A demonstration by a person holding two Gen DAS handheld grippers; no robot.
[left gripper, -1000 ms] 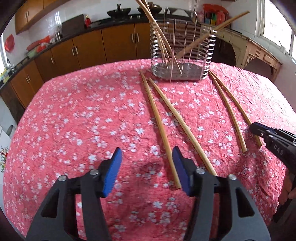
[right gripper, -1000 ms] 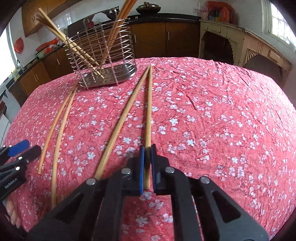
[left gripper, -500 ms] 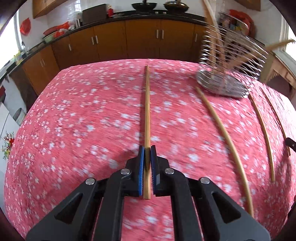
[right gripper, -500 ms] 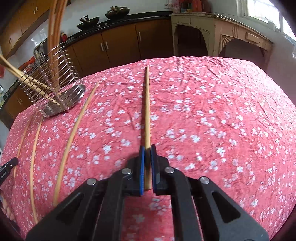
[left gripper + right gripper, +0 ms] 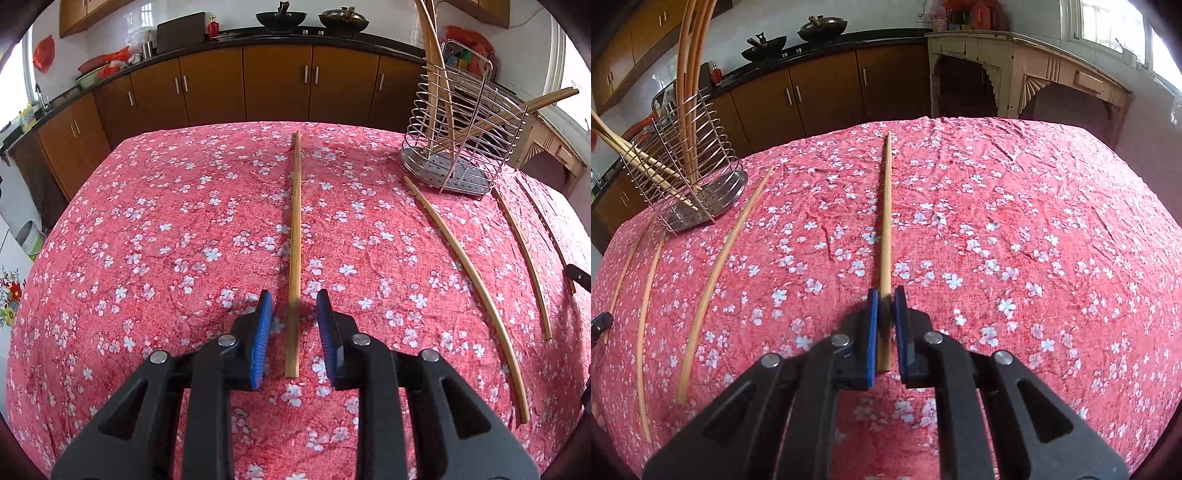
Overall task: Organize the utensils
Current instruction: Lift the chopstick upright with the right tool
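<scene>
- Looking down the left gripper (image 5: pixel 294 314), its blue pads (image 5: pixel 261 339) stand apart on either side of a chopstick (image 5: pixel 295 236), with a clear gap each side. Those jaws have just been opening, and the stick sits loose between them, not pinched.
- Over on the right gripper (image 5: pixel 885 306), the pads are nearly together and clamped on the near end of another chopstick (image 5: pixel 885 221), which points straight out toward the far edge of the table (image 5: pixel 1052 206).
- The table wears a red cloth with white flowers, pretty wrinkly.
- The wire utensil holder (image 5: pixel 458 140) stands near the far right corner in the left view, with a few chopsticks already leaning inside it.
- Three more loose sticks (image 5: pixel 476 280) lie on the cloth in front of the holder, running toward the near edge, well apart from both grippers.
- In the right view the same holder (image 5: pixel 683 177) shows up at the far left.
</scene>
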